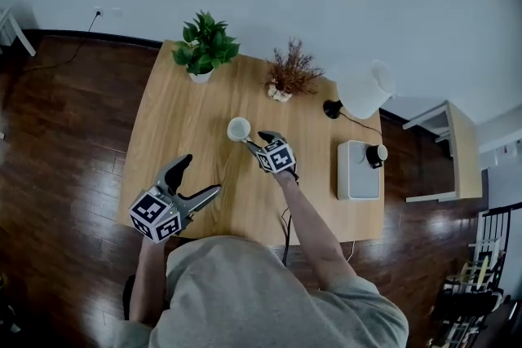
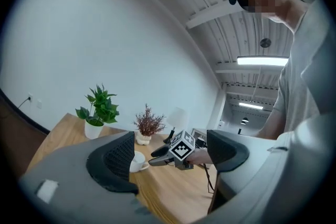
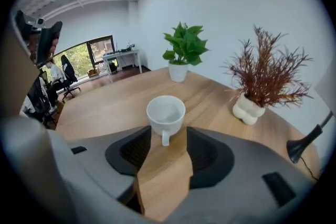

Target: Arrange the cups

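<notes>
Left gripper (image 1: 204, 174) in the head view wide apart and empty above the table's (image 1: 175, 122) near left corner, right gripper (image 1: 254, 141) likewise apart around mid-table, tips just beside the upright white cup (image 1: 239, 129). From the left gripper view: own jaws spread on nothing, right gripper (image 2: 157, 156) low over the wood beside the white cup (image 2: 137, 161). From the right gripper view: jaws apart, white cup (image 3: 166, 112) just beyond the tips, handle (image 3: 165, 138) reaching between them, seemingly untouched, green plant (image 3: 184, 50) and dried plant (image 3: 265, 76) along the far edge.
</notes>
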The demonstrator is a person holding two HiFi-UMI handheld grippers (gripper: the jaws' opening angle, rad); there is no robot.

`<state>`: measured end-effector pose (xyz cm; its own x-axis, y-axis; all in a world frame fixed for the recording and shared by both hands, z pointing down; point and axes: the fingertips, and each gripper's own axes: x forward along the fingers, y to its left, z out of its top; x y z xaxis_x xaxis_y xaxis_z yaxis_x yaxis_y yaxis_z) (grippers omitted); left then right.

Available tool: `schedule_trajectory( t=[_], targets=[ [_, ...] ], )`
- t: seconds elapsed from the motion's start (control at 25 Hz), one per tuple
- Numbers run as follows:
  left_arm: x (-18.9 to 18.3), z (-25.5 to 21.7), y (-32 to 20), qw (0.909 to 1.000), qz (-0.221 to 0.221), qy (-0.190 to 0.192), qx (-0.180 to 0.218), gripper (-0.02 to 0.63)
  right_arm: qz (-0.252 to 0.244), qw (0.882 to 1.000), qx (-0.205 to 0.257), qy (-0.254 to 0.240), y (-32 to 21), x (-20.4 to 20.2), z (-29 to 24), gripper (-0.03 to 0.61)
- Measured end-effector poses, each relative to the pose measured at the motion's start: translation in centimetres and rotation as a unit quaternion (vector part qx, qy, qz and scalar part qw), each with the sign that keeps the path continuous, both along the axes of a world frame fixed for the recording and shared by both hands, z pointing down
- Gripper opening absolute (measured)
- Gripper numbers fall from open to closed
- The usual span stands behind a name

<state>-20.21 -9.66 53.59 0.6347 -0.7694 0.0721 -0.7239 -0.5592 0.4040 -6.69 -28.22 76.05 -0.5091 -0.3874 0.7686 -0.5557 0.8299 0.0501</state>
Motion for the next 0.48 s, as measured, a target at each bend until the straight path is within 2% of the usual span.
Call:
schedule_trajectory(
  t=[0.12,0.24,0.48],
  targets=[
    [-1.0,0.0,0.2,1.0,0.0,0.005,-0.002,0.42,-0.004,0.999,-0.024,0.042,-0.2,-0.7,3.0,0.227],
    [-1.4,-0.1,0.3,1.0,0.001,0.006,0.0,0.42,0.0,0.996,-0.036,0.079,-0.5,-0.8,5.0,0.202],
    [-1.9,-0.3,0.2,0.9999,-0.004,0.01,0.0,0.42,0.0,0.995,-0.045,0.087,-0.4,-1.9,5.4,0.168]
  ],
)
